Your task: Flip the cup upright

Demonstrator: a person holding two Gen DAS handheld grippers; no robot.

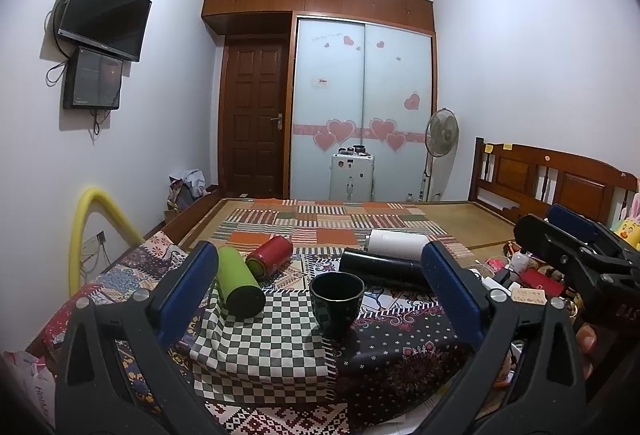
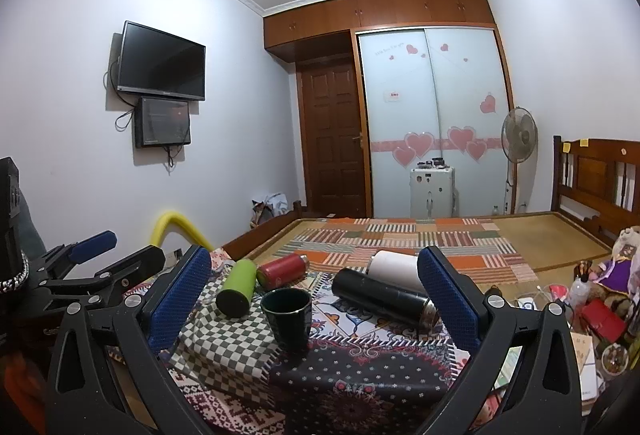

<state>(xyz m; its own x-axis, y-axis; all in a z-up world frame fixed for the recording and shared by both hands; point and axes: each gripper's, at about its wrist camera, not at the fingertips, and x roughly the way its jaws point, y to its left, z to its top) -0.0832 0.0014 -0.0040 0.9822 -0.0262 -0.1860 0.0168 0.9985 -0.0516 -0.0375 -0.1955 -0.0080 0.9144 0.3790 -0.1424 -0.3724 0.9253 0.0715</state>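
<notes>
A dark cup (image 1: 337, 302) stands upright, mouth up, on the patterned cloths; it also shows in the right wrist view (image 2: 287, 318). My left gripper (image 1: 320, 271) is open and empty, its blue pads spread wide on either side of the cup, a little short of it. My right gripper (image 2: 314, 277) is open and empty too, held back from the cup, which sits left of centre between its fingers. The right gripper also shows at the right edge of the left wrist view (image 1: 572, 235), and the left gripper at the left of the right wrist view (image 2: 116, 251).
Four bottles lie on their sides behind the cup: green (image 1: 239, 283), red (image 1: 270, 256), black (image 1: 382, 269), white (image 1: 398, 243). A checkered cloth (image 1: 256, 347) covers the box top. Clutter sits to the right (image 2: 596, 311). A yellow foam tube (image 1: 86, 235) stands at left.
</notes>
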